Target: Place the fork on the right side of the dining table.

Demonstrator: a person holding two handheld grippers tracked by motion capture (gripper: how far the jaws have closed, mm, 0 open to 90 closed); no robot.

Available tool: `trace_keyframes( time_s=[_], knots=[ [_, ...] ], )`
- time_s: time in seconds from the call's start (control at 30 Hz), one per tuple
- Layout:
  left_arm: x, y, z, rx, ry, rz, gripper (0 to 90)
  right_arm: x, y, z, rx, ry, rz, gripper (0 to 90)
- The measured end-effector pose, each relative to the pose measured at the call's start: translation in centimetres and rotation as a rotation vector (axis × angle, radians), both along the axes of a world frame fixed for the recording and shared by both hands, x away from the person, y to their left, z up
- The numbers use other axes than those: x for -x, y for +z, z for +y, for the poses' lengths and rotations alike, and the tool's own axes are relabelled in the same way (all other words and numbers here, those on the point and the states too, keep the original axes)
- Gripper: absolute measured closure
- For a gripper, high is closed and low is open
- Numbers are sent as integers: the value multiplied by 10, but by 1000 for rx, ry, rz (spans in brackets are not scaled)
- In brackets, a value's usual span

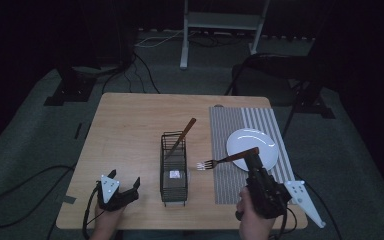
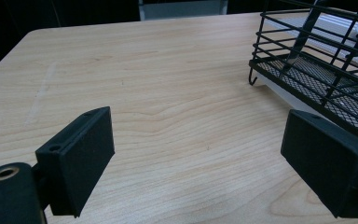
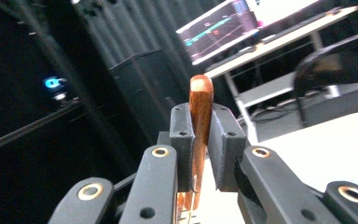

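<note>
Over at the near left corner of the desk [image 1: 130, 120], the left tongs [image 1: 126, 189] sit low on the wood in the person's left hand [image 1: 105, 220]. Jaws spread wide, nothing between them. In the left gripper view it's bare wood grain in the gap, and the rack's corner sits just past the right-side jaw.

Moving along to the middle: the black wire rack [image 1: 174, 167] stands lengthwise, near to far. A wooden-handled utensil [image 1: 182, 136] leans out of its far end, handle tilted up toward the far right. A small pale tag [image 1: 174, 174] lies on the mesh floor toward the near end.

Right of the rack lies the striped mat [image 1: 225, 150], and on its far half the white plate [image 1: 252, 147].

Now the right side. The right tongs [image 1: 252, 156] are clamped shut on the wooden handle of a fork [image 1: 215, 162]. The fork is up in the air, roughly level, its tines pointing left over the gap between rack and mat, its handle crossing the plate's near left edge. In the right gripper view the handle [image 3: 199, 107] stands squeezed between the two pads, tip poking out above them. The right hand [image 1: 252, 220] grips the body near the desk's near edge.
</note>
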State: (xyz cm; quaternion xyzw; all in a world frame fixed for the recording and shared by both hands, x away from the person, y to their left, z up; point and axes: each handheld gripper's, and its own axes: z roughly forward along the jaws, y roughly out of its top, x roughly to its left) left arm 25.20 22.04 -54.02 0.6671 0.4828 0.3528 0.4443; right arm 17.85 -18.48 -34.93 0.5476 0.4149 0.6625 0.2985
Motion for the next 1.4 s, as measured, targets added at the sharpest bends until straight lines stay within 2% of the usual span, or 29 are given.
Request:
trace_keyframes(
  time_s=[0.17, 0.27, 0.43, 0.47, 0.5, 0.53, 0.63, 0.67, 0.73, 0.8, 1.1, 1.27, 1.33, 1.4],
  knots=[
    [0, 0, 0, -5, 0, 0, 95, -1, -8, -28, -22, -53, 9, 808],
    [0, 0, 0, -6, 0, -1, 95, -3, -13, -38, -49, -54, 24, 809],
    [0, 0, 0, -5, 1, 0, 95, -12, -41, -65, -111, -104, 95, 808],
    [0, 0, 0, -5, 1, 0, 95, -12, -41, -65, -111, -104, 95, 808],
    [0, 0, 0, -5, 1, 0, 95, -14, -47, -69, -127, -109, 110, 809],
    [0, 0, 0, -5, 1, 0, 95, -19, -59, -78, -166, -118, 137, 809],
    [0, 0, 0, -6, 0, -1, 95, -25, -79, -92, -251, -123, 174, 808],
    [0, 0, 0, -6, 0, -1, 95, -25, -79, -92, -251, -123, 174, 808],
    [0, 0, 0, -7, -1, 0, 95, -30, -98, -100, -330, -117, 211, 808],
    [0, 0, 0, -6, -4, 3, 95, -32, -109, -104, -364, -120, 229, 808],
    [-1, 0, 0, -3, -6, 5, 95, -42, -142, -120, -440, -167, 315, 808],
    [0, 0, 0, -4, -6, 3, 95, -46, -158, -129, -522, -169, 335, 808],
    [0, 0, 0, -4, -6, 4, 95, -47, -161, -130, -532, -167, 343, 807],
    [-1, 0, 0, -4, -6, 4, 95, -51, -172, -133, -568, -164, 360, 807]
  ],
)
